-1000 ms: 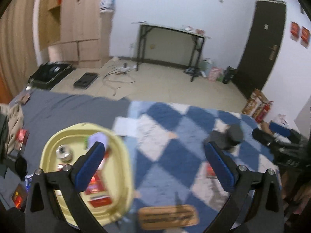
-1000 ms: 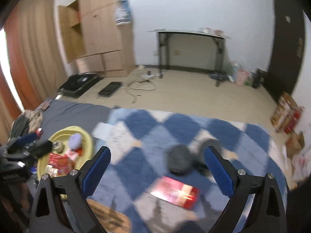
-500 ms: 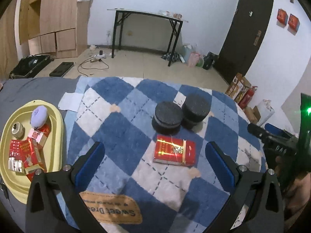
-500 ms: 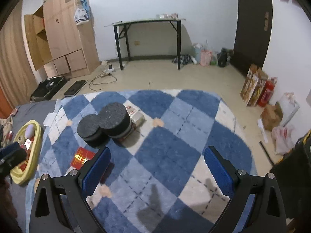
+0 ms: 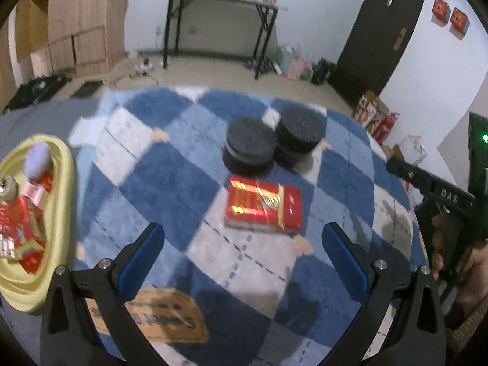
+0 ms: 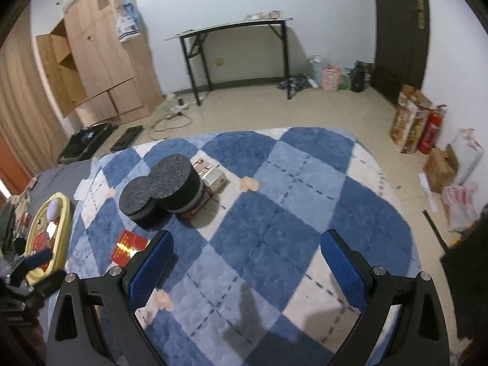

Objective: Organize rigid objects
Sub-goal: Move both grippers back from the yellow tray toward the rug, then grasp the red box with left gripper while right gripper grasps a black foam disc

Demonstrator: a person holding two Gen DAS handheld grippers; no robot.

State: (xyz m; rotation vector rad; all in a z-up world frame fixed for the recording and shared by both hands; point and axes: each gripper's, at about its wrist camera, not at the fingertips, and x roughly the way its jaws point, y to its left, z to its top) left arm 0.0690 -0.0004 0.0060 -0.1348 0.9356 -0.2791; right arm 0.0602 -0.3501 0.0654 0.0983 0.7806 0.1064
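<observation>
The left gripper (image 5: 244, 253) has closed in on the red box (image 5: 263, 208); both grippers hover spread wide, empty.

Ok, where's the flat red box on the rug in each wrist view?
Left wrist: the red box lies centre frame, just ahead of the open left gripper.
Right wrist: the same box sits lower left, partly behind the open right gripper's left finger.
Shared landmark: the two black round discs, just beyond the box.

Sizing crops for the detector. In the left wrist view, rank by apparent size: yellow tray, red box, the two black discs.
1. yellow tray, partly cut off
2. red box
3. two black discs: look alike, left one nearer, not ranked
</observation>
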